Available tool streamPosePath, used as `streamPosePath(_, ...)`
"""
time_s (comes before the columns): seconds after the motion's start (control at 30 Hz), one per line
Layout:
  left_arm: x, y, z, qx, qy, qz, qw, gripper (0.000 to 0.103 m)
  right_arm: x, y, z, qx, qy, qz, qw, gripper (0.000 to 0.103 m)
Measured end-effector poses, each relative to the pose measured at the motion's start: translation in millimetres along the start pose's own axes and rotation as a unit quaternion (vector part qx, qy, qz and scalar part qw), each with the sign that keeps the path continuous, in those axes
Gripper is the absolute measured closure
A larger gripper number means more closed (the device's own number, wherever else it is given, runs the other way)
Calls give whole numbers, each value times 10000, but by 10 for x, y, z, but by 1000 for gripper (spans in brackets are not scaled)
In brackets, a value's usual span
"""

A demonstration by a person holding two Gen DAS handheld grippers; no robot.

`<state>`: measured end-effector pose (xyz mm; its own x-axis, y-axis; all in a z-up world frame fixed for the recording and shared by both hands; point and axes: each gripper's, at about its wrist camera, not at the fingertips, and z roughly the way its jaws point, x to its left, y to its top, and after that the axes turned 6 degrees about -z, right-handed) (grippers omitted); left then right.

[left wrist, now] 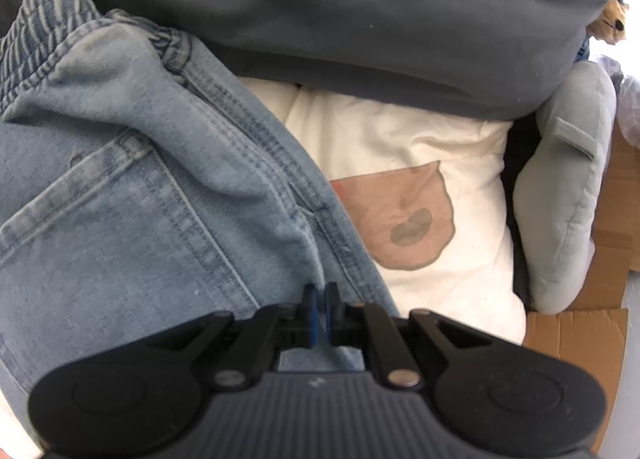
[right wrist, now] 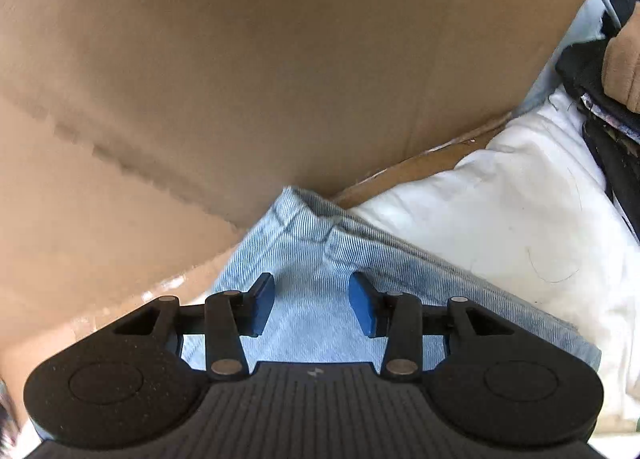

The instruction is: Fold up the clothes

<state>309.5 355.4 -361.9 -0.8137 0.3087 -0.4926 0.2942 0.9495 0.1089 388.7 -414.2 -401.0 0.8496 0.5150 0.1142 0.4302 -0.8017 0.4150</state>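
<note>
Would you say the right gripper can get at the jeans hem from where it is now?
Probably yes: the right gripper is open just above the jeans, nothing lying between it and the hem.

Left tool [left wrist: 320,299] pinching jeans [left wrist: 160,179]
</note>
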Motion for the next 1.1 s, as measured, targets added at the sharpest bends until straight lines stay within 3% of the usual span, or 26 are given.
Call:
streamPosePath(0.2,13,5,30,31,-42,48,10000,99,62,66,70,79,-321,63,9994,58)
streamPosePath(0.27,24,3,32,38,-49,17,10000,99,73,88,89,104,-509,179,9985,67)
streamPosePath(0.3,24,3,28,40,-57,17,10000,99,74,112,94,121,-561,207,9981,79)
streamPosePath(0.33,23,3,23,39,-67,24,10000,99,72,139,99,140,-599,227,9978,84)
streamPosePath(0.4,21,3,11,38,-92,37,9999,99,-40,179,42,144,-472,350,9982,90)
streamPosePath(0.47,22,3,-1,37,-128,46,9999,99,-81,192,-30,124,-272,449,9985,102)
streamPosePath(0.87,-76,0,-137,-116,-424,261,9987,100,-239,188,-483,-348,891,729,9927,103)
streamPosePath(1.1,-83,31,-176,-189,-554,162,9982,100,-300,270,-527,-418,1096,959,9885,103)
